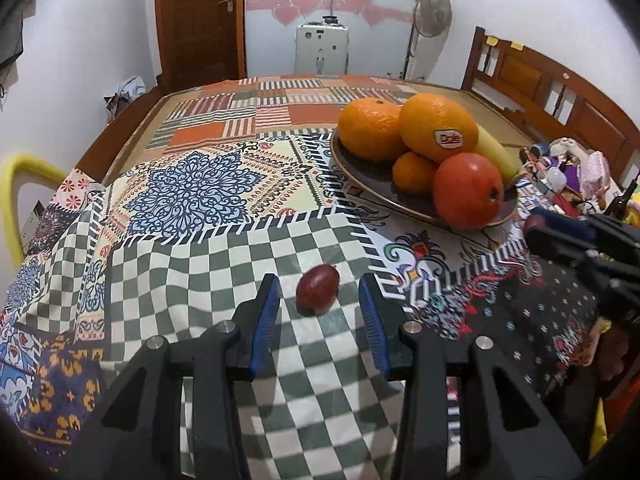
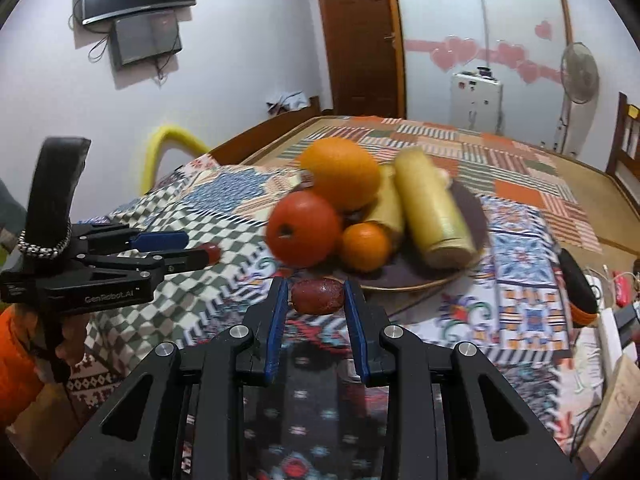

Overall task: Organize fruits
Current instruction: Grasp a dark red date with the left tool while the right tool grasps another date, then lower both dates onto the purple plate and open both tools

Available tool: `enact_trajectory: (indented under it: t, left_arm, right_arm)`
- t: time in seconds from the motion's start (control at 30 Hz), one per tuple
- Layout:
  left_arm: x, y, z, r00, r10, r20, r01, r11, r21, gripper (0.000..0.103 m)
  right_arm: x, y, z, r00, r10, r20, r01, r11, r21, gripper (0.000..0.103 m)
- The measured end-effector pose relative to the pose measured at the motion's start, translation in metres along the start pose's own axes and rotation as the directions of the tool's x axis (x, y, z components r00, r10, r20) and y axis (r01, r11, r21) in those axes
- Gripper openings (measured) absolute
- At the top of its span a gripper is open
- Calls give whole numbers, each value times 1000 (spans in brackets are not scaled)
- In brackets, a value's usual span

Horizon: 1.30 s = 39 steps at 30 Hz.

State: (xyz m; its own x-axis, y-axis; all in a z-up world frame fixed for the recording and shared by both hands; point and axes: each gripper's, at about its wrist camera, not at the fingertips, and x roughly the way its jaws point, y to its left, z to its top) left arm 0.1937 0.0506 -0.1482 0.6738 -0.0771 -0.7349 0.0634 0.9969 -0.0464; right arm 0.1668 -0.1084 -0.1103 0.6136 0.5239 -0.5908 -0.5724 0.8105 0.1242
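Now right claw (image 2: 316,295) gripping dark red fruit (image 2: 318,295), plate (image 2: 404,280) beyond

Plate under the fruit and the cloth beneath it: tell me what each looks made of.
Plate: likely glazed ceramic, dark brown, with a smooth rim catching a dull sheen; painted wood or plastic is possible. Cloth: printed woven fabric, matte, wrinkling and draping over the table edge.

A plate (image 1: 360,178) of fruit is sitting on the bench (image 1: 208,196); one grape (image 1: 318,289) is lying before it, nearer the camera.
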Motion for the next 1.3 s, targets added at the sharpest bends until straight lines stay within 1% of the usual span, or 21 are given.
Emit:
enact_trajectory:
  t: [0.03, 0.07, 0.1, 0.23, 0.3, 0.53, 0.77, 1.03, 1.17, 1.3]
  left_arm:
    - [2, 0, 1, 1000, 12, -1, -12, 1000, -1, 40]
    - [4, 1, 1, 1000, 19, -3, -19, 1000, -4, 37]
    - [7, 2, 2, 1000, 11, -12, -11, 1000, -9, 34]
    - [15, 2, 1, 1000, -7, -29, 7, 1000, -13, 29]
    - [15, -1, 1, 1000, -3, -25, 3, 1000, -4, 21]
    - [13, -2, 2, 1000, 1, -23, -1, 1000, -5, 19]
    - [-9, -12, 8, 1000, -7, 25, 7, 1000, 18, 19]
    - [-27, -33, 35, 994, -48, 100, 43, 998, 50, 19]
    - [-23, -44, 50, 991, -63, 121, 55, 996, 69, 19]
    - [-11, -48, 62, 990, -66, 122, 57, 996, 71, 19]
  right_arm:
    - [-1, -2, 0, 1000, -5, 2, 5, 1000, 2, 26]
    - [-2, -6, -1, 1000, -9, 5, 9, 1000, 5, 26]
    - [-3, -7, -1, 1000, -13, 6, 13, 1000, 6, 26]
    - [-3, -13, -4, 1000, -28, 6, 28, 1000, 14, 26]
    - [-5, -17, -6, 999, -32, 5, 32, 999, 20, 26]
    - [-11, -22, -5, 999, -43, 18, 42, 999, 30, 26]
    - [-19, -31, 1, 998, -52, 44, 51, 998, 37, 26]
    - [-26, -41, 16, 993, -80, 87, 77, 996, 34, 26]
    - [-25, -52, 25, 992, -84, 98, 81, 996, 39, 26]
    - [-19, -59, 34, 992, -83, 96, 80, 996, 41, 27]
